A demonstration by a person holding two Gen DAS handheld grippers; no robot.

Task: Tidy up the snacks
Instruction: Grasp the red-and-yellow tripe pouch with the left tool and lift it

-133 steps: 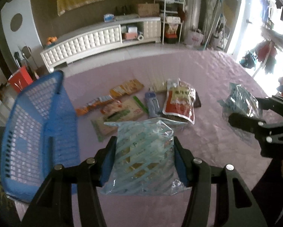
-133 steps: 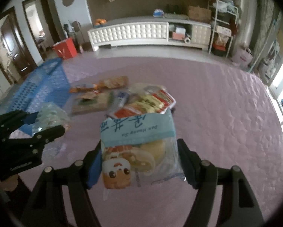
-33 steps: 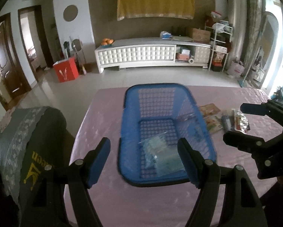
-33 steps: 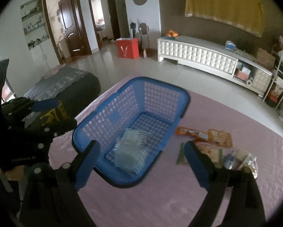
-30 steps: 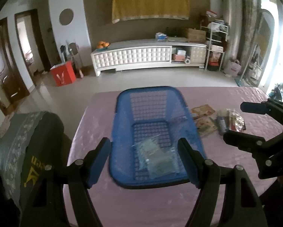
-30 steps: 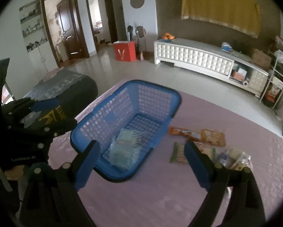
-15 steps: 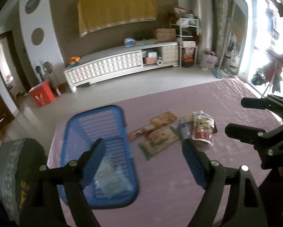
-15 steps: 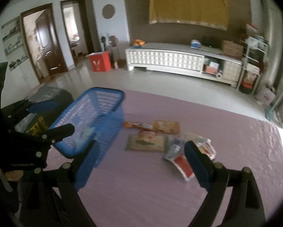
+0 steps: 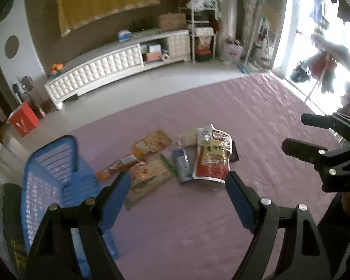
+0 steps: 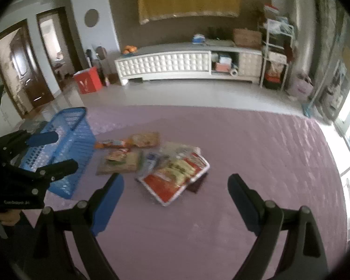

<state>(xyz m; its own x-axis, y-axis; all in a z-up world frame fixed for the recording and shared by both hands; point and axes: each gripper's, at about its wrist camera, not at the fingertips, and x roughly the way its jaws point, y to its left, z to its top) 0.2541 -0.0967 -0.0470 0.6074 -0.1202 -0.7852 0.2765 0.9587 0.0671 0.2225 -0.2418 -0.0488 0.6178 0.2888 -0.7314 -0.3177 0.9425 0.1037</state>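
Several snack packs lie in a cluster on the purple tablecloth (image 9: 256, 121): a big red and yellow pouch (image 9: 212, 157), a small blue pack (image 9: 181, 163), a flat green and tan pack (image 9: 149, 178), orange packs (image 9: 151, 143). The blue basket (image 9: 55, 175) stands to their left; it also shows in the right wrist view (image 10: 65, 149). My left gripper (image 9: 178, 198) is open and empty, above the table short of the cluster. My right gripper (image 10: 176, 198) is open and empty, just short of the red pouch (image 10: 175, 178).
A dark chair back (image 9: 2, 228) sits at the table's left edge beside the basket. Beyond the table's far edge are bare floor, a white low cabinet (image 10: 175, 64) and a red box (image 10: 87, 80). Bright windows are on the right.
Both grippers have swung right, away from the basket and toward the snack cluster. The two packs held 4.4 s ago were dropped in the basket; both grippers are now empty.
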